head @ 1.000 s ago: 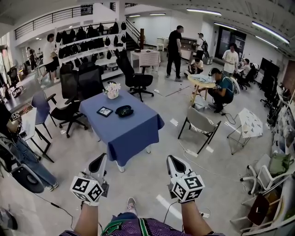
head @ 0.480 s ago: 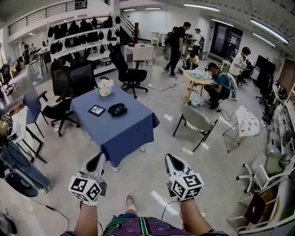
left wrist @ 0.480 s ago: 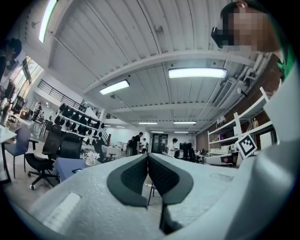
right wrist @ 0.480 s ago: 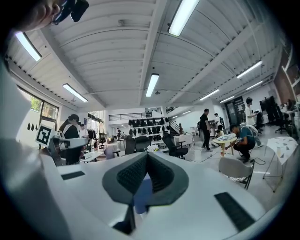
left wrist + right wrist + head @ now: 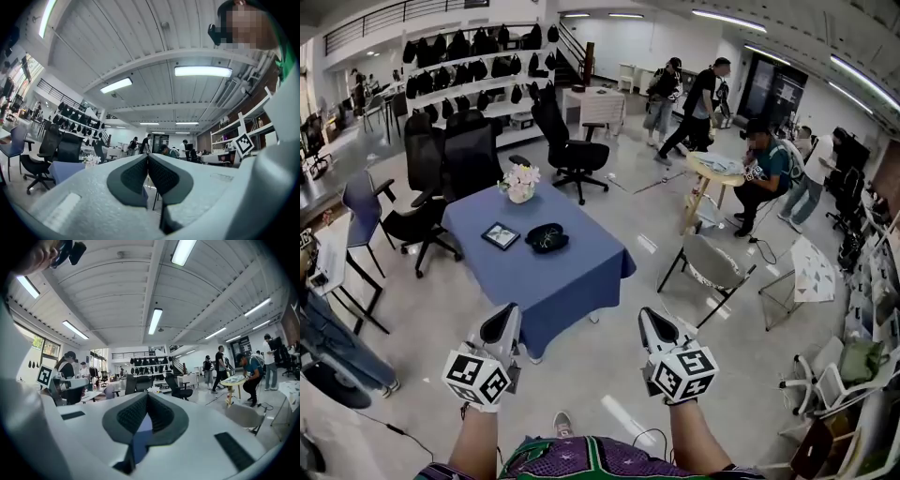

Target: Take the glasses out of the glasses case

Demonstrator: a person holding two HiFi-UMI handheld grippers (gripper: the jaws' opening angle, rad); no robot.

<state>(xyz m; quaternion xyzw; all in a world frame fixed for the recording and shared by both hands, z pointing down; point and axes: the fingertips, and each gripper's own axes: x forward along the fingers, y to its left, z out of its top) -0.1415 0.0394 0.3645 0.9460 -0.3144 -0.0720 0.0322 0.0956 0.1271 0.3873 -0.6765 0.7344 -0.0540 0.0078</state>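
Observation:
The dark oval glasses case [image 5: 547, 238] lies closed on the blue-clothed table [image 5: 572, 277], well ahead of both grippers. Beside it are a small framed picture [image 5: 501, 235] and a pot of flowers [image 5: 520, 183]. The glasses themselves are not visible. My left gripper [image 5: 504, 322] is held in the air short of the table's near corner, its jaws pressed together on nothing. My right gripper [image 5: 652, 323] hangs level with it over the floor, also shut and empty. The left gripper view shows the left gripper's dark pads [image 5: 136, 174] meeting; the right gripper's pads [image 5: 161, 414] also touch at the tip.
Black office chairs [image 5: 572, 155] stand behind and left of the table. A grey chair [image 5: 712, 267] sits to its right, then a round wooden table [image 5: 712, 169] with several people around it. A white folding table [image 5: 814, 267] is at the far right.
The view has drawn slightly closer to the blue table and tilted. Both grippers keep their pose and stay shut. People in the background have walked to the right.

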